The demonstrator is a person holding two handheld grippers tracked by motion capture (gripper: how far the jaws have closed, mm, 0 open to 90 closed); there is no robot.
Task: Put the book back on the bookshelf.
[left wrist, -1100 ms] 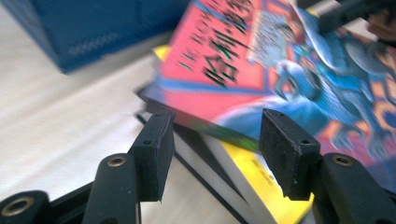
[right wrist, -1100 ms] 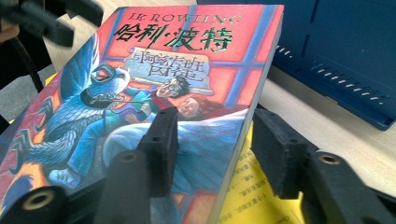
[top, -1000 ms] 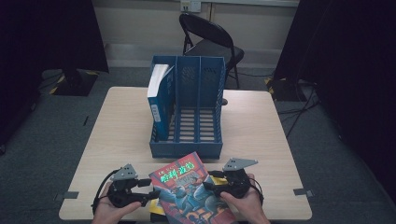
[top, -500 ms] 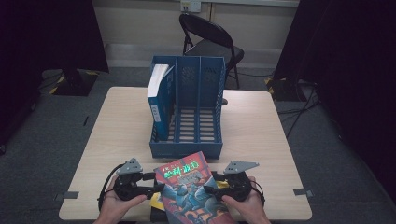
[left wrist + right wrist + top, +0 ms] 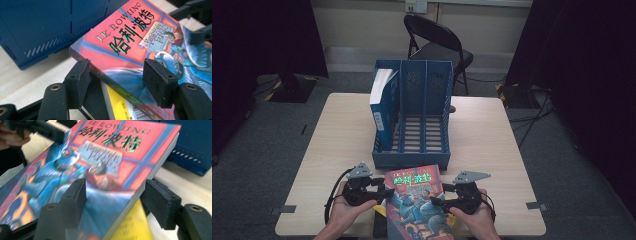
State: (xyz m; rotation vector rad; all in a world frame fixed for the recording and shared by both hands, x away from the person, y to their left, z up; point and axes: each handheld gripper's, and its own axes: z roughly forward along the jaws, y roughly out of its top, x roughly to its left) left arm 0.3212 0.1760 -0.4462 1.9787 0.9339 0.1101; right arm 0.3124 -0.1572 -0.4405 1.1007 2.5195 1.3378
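Landmark: blue file rack, mid-table.
Red book: just in front of the rack, tilted, lying over a yellow book.
Your left gripper: jaws straddle the red book's left edge; grip looks snug, hard to confirm.
Your right gripper: jaws have just been opening, red book's right edge between them, pads apart.
Obstacle: rack's front wall; blue binder fills its left slot.
Behind rack: black folding chair.

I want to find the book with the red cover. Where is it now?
In the high view the red-covered book is at the table's near edge, between the left gripper and right gripper, just in front of the blue file rack.
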